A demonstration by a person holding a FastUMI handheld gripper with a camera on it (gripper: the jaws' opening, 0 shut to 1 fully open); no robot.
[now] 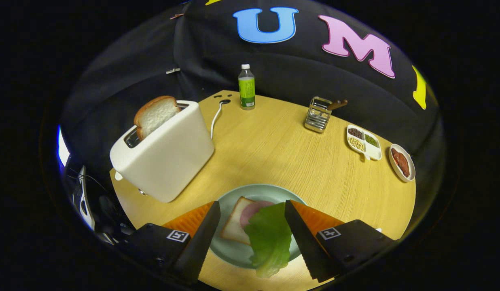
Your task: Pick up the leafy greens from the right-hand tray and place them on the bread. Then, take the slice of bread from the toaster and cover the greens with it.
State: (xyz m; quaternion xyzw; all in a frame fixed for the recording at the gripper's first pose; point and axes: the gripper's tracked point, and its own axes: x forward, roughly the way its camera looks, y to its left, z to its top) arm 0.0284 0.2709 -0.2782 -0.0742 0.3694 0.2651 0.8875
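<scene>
A green lettuce leaf [270,238] lies over the ham [252,212] and the slice of bread [234,228] on the pale green plate [254,192]. Its lower end hangs past the plate's near rim. My gripper [252,205] is open, its fingers standing wide on either side of the leaf, and the leaf's right edge is close to the right finger. Beyond the fingers to the left stands the white toaster [169,155], with a slice of bread [155,115] sticking up out of its slot.
The wooden table [282,157] carries a bottle with a green label [246,87] at the back. A metal utensil holder [318,115], a divided dish of beans [364,141] and a small dish of red meat [402,161] stand to the right. The toaster's white cord [215,117] runs backwards.
</scene>
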